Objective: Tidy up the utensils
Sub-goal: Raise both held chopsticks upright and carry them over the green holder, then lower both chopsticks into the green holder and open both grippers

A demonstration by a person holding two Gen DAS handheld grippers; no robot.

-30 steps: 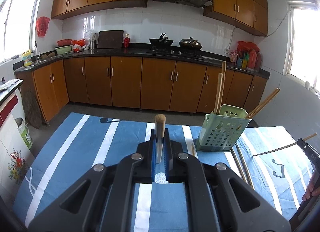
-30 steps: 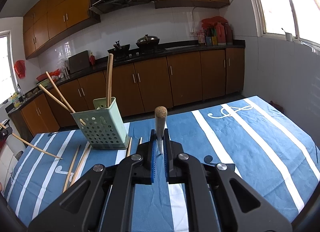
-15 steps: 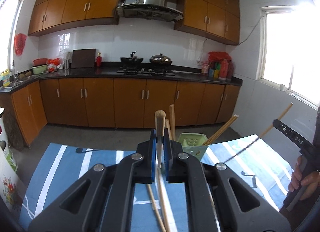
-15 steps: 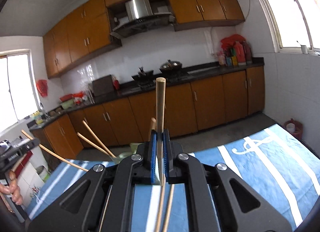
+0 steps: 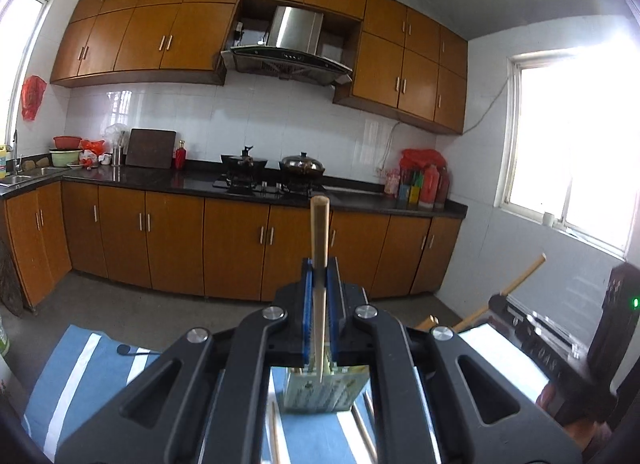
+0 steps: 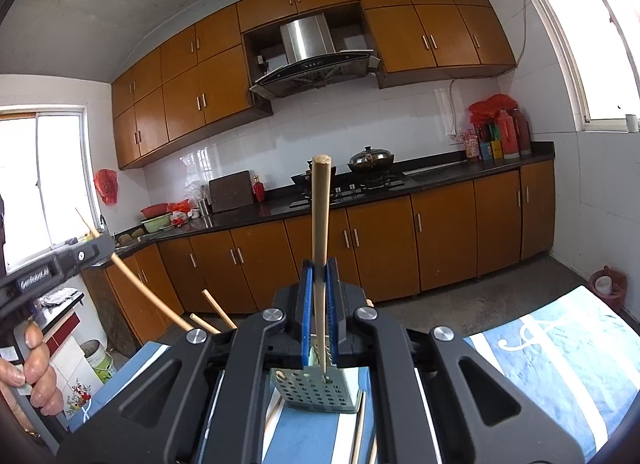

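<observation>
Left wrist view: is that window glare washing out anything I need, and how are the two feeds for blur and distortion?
Left wrist view: the window blows out white, but the chopstick in the left tongs stays sharp; cabinets bow strongly. Right wrist view: window glare stays in the corner, its chopstick and the holder are crisp; same fisheye curvature, dark corners.

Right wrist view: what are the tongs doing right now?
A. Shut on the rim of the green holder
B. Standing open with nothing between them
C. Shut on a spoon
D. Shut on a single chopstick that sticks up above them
D. In the right wrist view the right tongs are closed on one wooden chopstick whose blunt end rises above them, with the green holder standing on the table below, not gripped.
</observation>
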